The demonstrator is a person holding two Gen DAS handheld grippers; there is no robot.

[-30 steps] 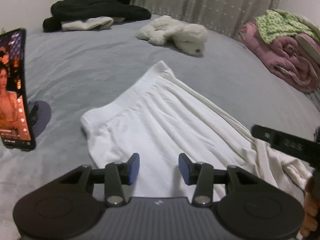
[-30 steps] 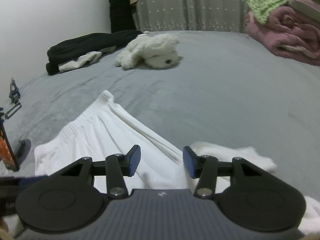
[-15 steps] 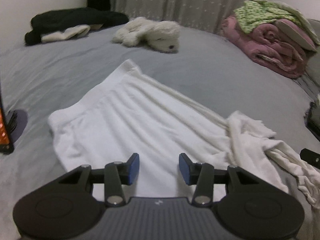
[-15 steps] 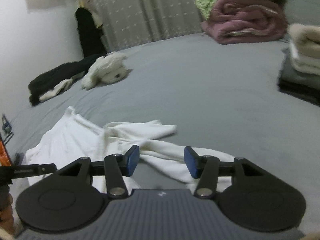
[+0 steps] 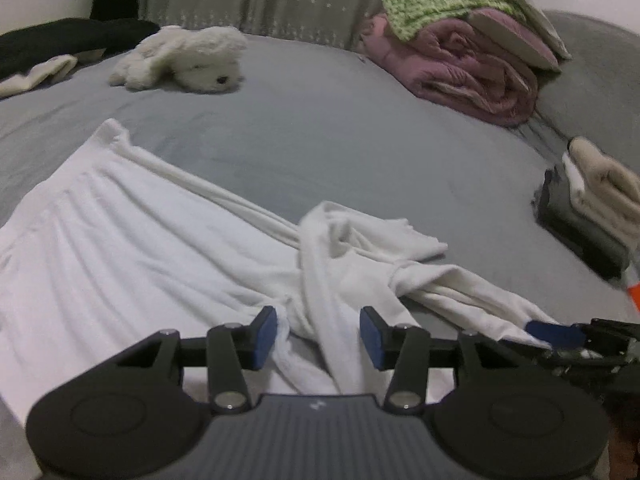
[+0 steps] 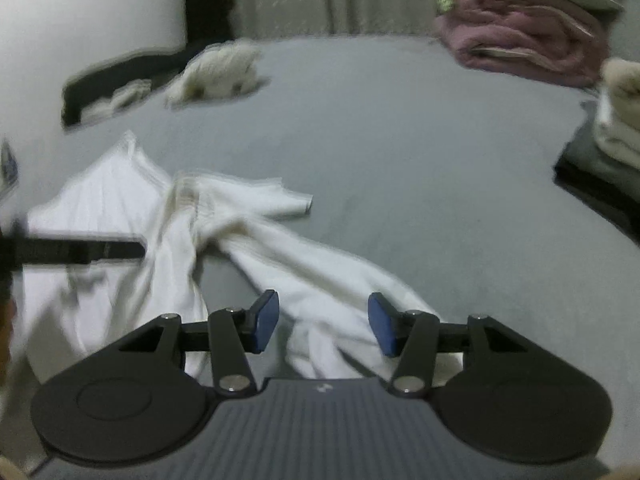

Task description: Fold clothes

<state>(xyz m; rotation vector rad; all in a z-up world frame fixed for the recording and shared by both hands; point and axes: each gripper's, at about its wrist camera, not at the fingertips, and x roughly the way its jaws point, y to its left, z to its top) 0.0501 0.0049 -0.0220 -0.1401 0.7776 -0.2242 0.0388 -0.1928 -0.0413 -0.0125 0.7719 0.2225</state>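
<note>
Trousers point(image 5: 132, 252) now fill less of the left view; both claws have swung toward the tangled legs, left gripper point(image 5: 318, 336) opening, right gripper point(image 6: 322, 322) spread, nothing pinched.

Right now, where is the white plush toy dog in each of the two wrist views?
Left wrist view: the white plush toy dog lies on the grey bed at upper left, sharp.
Right wrist view: it is at upper left too, blurred, nearer the centre.
Shared landmark: the rolled pink blanket at upper right.
</note>
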